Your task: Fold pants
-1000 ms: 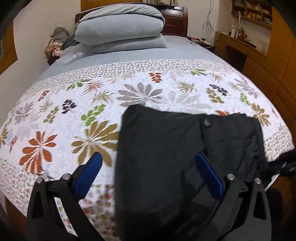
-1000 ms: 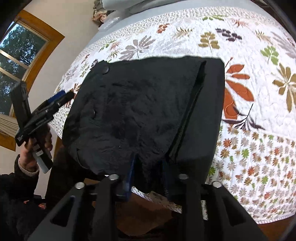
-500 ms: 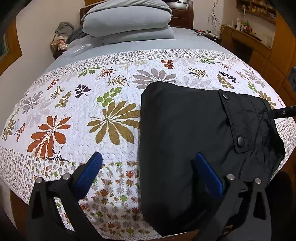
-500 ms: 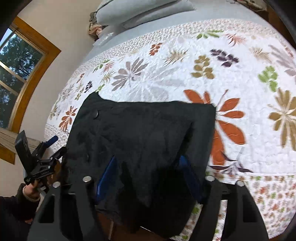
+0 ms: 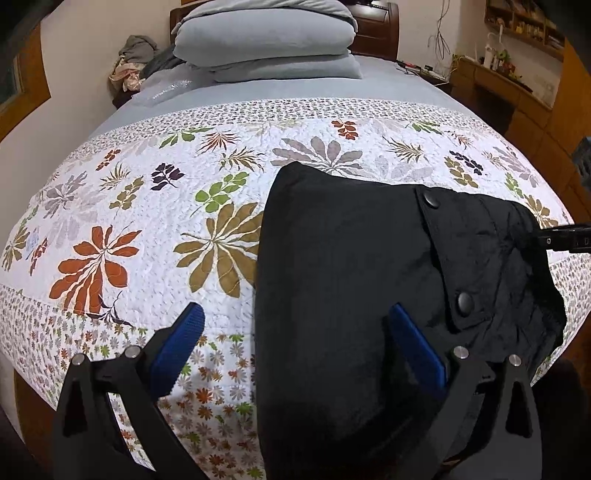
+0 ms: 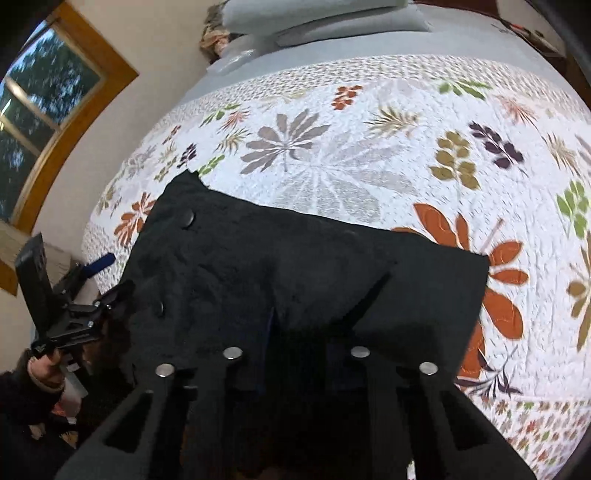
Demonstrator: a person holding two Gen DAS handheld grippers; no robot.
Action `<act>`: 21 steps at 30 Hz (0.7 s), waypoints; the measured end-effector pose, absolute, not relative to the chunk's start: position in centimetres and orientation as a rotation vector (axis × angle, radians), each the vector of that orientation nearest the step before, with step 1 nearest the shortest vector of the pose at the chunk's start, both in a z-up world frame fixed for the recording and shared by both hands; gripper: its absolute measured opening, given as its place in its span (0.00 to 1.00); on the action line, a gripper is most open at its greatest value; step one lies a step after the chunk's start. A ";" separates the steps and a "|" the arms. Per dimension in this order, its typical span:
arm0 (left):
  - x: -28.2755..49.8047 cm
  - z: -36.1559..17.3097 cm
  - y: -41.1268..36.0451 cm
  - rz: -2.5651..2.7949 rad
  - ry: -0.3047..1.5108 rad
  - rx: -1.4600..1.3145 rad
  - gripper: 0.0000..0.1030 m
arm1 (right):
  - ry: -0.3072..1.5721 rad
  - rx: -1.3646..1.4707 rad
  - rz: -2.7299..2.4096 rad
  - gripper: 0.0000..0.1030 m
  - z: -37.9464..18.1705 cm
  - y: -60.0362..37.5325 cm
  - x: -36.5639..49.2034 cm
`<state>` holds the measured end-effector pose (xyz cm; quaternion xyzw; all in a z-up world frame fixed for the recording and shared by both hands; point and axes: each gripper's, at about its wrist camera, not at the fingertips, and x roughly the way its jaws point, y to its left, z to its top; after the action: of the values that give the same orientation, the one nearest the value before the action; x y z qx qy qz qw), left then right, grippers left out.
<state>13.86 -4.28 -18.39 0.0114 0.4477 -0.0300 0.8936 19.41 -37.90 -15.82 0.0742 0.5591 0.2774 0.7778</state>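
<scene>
Folded black pants (image 5: 347, 258) with snap buttons lie at the near edge of the flowered quilt (image 5: 155, 229). My left gripper (image 5: 295, 314) is open: its left blue pad is over the quilt and its right pad over the pants, with the pants' left edge between them. My right gripper (image 6: 301, 339) is at the pants' (image 6: 280, 266) near hem. Its jaws are closing, with cloth bunched between the pads, which are mostly buried in fabric. The left wrist view shows the right gripper (image 5: 565, 240) at the pants' right side. The right wrist view shows the left gripper (image 6: 92, 280), held by a hand.
Grey pillows (image 5: 266, 33) are stacked at the headboard on a grey sheet. A heap of clothes (image 5: 135, 55) sits by the wall. A wooden desk and shelves (image 5: 517, 81) stand to the bed's right. A window (image 6: 40, 110) is on the left wall.
The right gripper's pads were wide apart over the pants' hem half a second ago and now stand close together in the cloth. The pants lie further onto the quilt. The left gripper stays open.
</scene>
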 end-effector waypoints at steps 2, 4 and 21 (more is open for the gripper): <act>14.0 -18.3 -4.4 -0.068 0.925 0.016 0.97 | 1.201 0.159 0.584 0.19 -15.6 -38.2 19.2; 14.1 -18.4 -4.9 -0.075 0.924 0.026 0.97 | 1.200 0.141 0.576 0.17 -15.6 -38.2 19.0; 15.0 -18.9 -7.2 -0.135 0.952 0.049 0.98 | 1.207 0.082 0.489 0.12 -14.8 -40.8 18.4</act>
<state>15.02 -7.22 -18.86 0.0235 0.4580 -0.0647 0.8863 18.43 -40.77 -14.76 0.0383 0.5617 0.2275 0.7945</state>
